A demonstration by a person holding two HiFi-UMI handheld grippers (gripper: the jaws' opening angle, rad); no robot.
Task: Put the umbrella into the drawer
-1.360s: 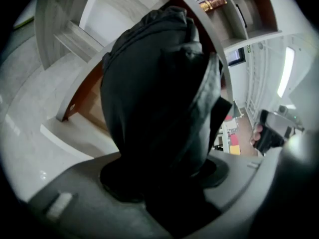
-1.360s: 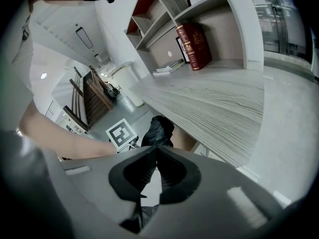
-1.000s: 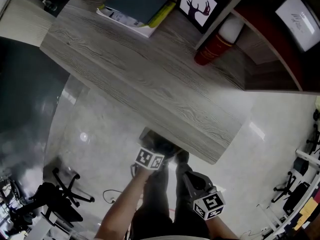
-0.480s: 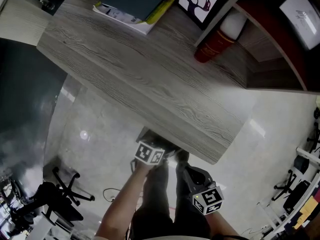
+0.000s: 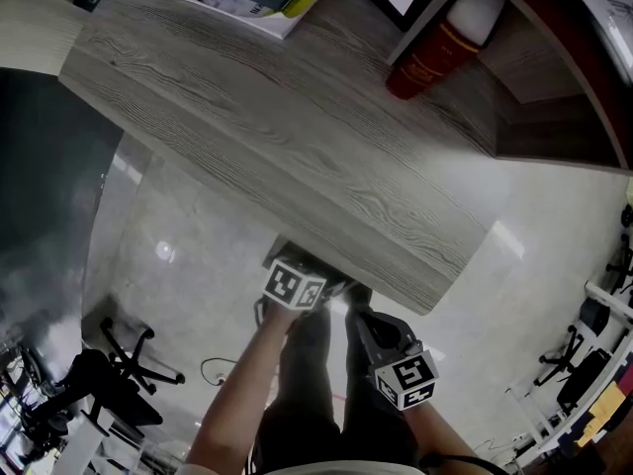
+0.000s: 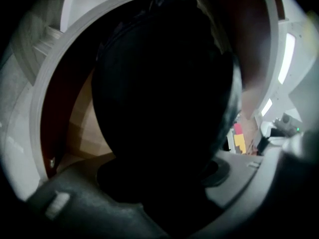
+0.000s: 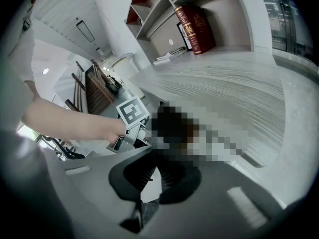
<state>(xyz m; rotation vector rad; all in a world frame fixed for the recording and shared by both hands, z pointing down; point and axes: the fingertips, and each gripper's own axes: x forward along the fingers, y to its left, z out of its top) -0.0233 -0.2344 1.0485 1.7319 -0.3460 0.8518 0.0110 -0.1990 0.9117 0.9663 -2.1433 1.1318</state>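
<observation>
Beyond the right tool (image 7: pixel 156 164), the red book's (image 7: pixel 197 26) gold print is illegible.

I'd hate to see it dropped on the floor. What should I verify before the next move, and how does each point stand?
1. Dark umbrella between the jaws of the left gripper, which have just been opening: ok.
2. Its pads pressing on the umbrella: cannot tell.
3. Drawer open beyond the umbrella: ok.
4. Umbrella fully inside the drawer: cannot tell.
5. Right gripper empty, jaws together: ok.
</observation>
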